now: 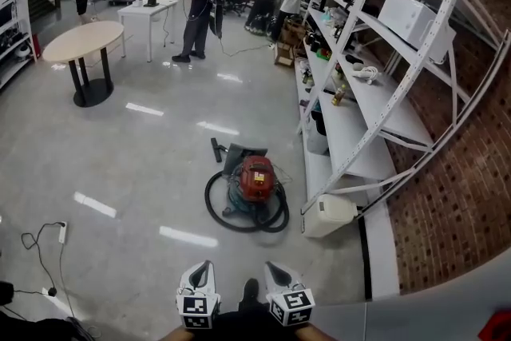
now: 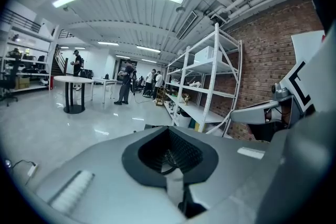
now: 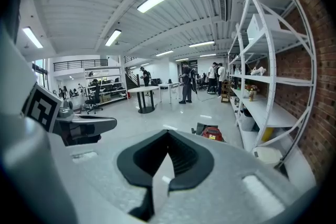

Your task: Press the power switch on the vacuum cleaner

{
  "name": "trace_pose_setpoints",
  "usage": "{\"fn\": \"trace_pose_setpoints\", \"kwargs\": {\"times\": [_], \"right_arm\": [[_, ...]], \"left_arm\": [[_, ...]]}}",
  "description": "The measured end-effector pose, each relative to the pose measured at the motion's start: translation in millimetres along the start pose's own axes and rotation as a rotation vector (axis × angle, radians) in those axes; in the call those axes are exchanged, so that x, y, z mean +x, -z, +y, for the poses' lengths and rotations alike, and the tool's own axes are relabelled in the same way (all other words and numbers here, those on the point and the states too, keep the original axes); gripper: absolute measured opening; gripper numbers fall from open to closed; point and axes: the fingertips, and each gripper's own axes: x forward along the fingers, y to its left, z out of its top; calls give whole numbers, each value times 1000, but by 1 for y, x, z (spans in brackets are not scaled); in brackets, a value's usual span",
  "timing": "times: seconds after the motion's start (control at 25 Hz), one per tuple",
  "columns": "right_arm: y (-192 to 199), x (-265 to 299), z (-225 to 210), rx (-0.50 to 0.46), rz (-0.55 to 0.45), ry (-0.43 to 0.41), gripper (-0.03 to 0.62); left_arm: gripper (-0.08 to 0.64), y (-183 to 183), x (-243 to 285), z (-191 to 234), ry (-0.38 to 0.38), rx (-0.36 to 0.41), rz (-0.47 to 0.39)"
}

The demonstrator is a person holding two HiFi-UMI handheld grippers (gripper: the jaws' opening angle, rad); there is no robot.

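Note:
The vacuum cleaner (image 1: 255, 180) is a red canister with a black hose coiled around it. It stands on the glossy floor beside the white shelving, a few steps ahead of me. My left gripper (image 1: 203, 269) and right gripper (image 1: 275, 271) are side by side at the bottom edge of the head view, well short of the vacuum, both shut with nothing held. The right gripper view shows the red vacuum (image 3: 212, 134) just past the shut right gripper (image 3: 168, 135). In the left gripper view the shut left gripper (image 2: 169, 131) hides the vacuum.
White shelving (image 1: 363, 104) runs along the brick wall on the right, and a white bin (image 1: 327, 216) lies at its foot. A power strip with cable (image 1: 61, 232) lies on the floor to the left. A round table (image 1: 83, 42) and several people (image 1: 198, 8) are farther back.

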Motion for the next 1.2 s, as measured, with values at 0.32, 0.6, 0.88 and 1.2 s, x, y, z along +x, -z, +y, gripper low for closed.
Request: {"fn": "trace_pose_setpoints", "kwargs": {"times": [0.32,0.6,0.88,1.2], "right_arm": [[-3,35,-25,36,13,-37,-8],[-16,78,-68,39,15,-82,-8],[-31,116,-125,54,11,-95,-8],[-49,140,-165,60,-12,-123,-8]], "left_arm": [[15,-3,28,17,-80,39,9],[15,-20,86,14,-119,54,15],[15,-38,148,1,-137,73,37],[15,-61,191,-6,-172,98,34]]}}
